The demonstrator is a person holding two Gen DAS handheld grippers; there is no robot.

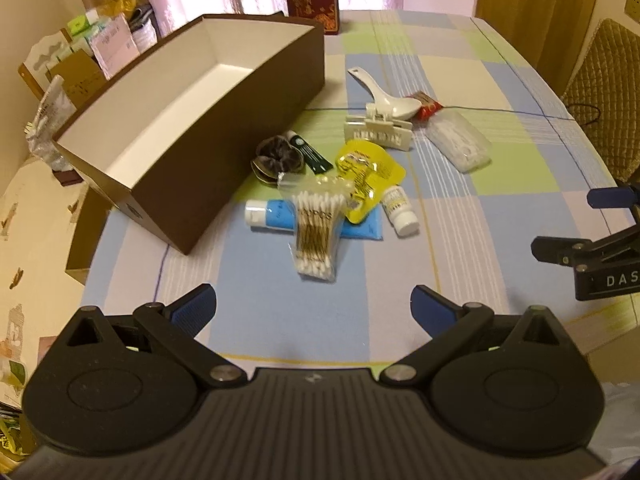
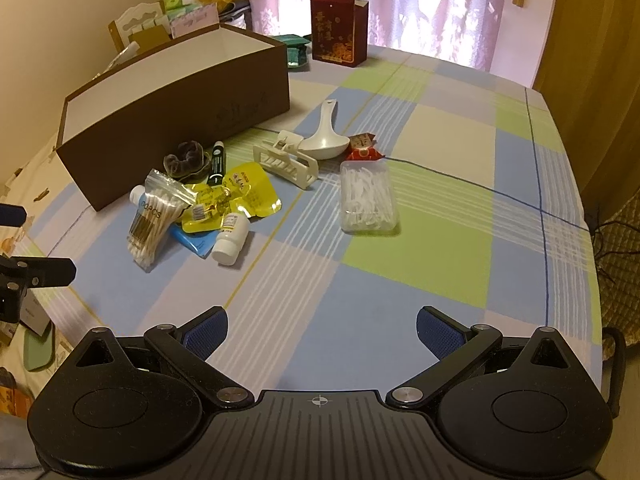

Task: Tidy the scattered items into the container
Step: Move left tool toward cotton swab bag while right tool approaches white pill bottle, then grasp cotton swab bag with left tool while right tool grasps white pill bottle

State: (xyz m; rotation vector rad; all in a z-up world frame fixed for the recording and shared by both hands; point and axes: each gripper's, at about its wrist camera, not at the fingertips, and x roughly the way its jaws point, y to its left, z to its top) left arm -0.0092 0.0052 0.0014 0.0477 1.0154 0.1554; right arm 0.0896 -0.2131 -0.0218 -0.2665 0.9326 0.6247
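The blue tube lay mostly hidden under the swab bag and yellow pouch; its label could not be read. The swab bag read "00PCS", its first character cut off. Print on the bottle and red box was too small to read. The right hand-held gripper bore "DAS", cut off by the frame edge in the left view. Both it and the left hand-held gripper were wide open, holding nothing. The items lay on the surface, right of the brown box.
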